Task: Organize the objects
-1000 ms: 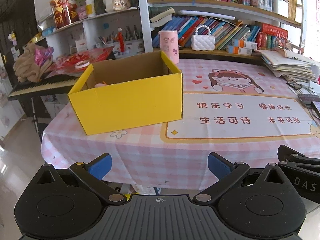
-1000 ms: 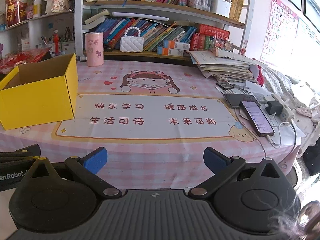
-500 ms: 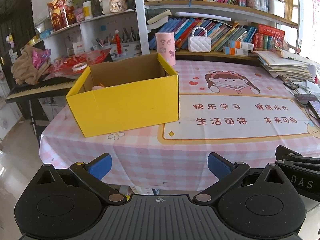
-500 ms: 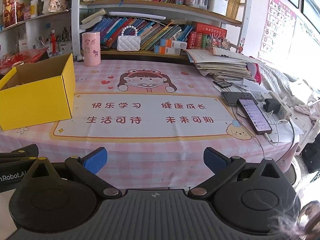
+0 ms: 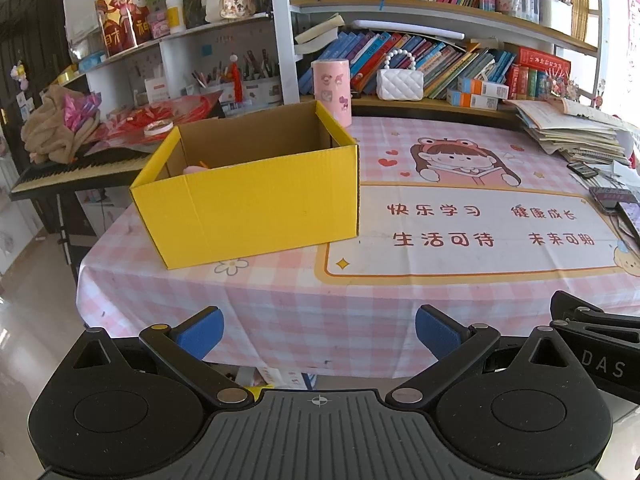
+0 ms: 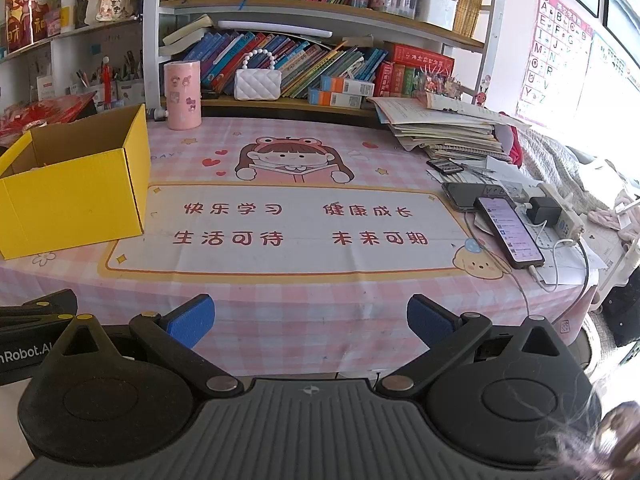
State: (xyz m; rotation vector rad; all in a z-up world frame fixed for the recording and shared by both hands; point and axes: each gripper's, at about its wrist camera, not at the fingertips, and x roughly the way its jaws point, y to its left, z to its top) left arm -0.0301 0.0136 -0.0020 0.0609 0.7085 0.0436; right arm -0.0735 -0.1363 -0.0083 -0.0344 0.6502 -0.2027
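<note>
Nearest, the left gripper and right gripper hang before the table's front edge, jaws wide apart, holding nothing. A pink checked tablecloth with a printed cartoon panel covers the table. The yellow cardboard box stands open-topped toward the table's left side, something pink inside. Beyond it, crowded bookshelves.

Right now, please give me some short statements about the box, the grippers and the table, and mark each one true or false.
1. The left gripper is open and holds nothing. True.
2. The yellow box has a closed lid. False: its top is open.
3. The right gripper grips the pink cylinder. False: it is open and empty; the cylinder stands at the table's far edge.
4. A lit phone lies on the table's right side. True.
</note>
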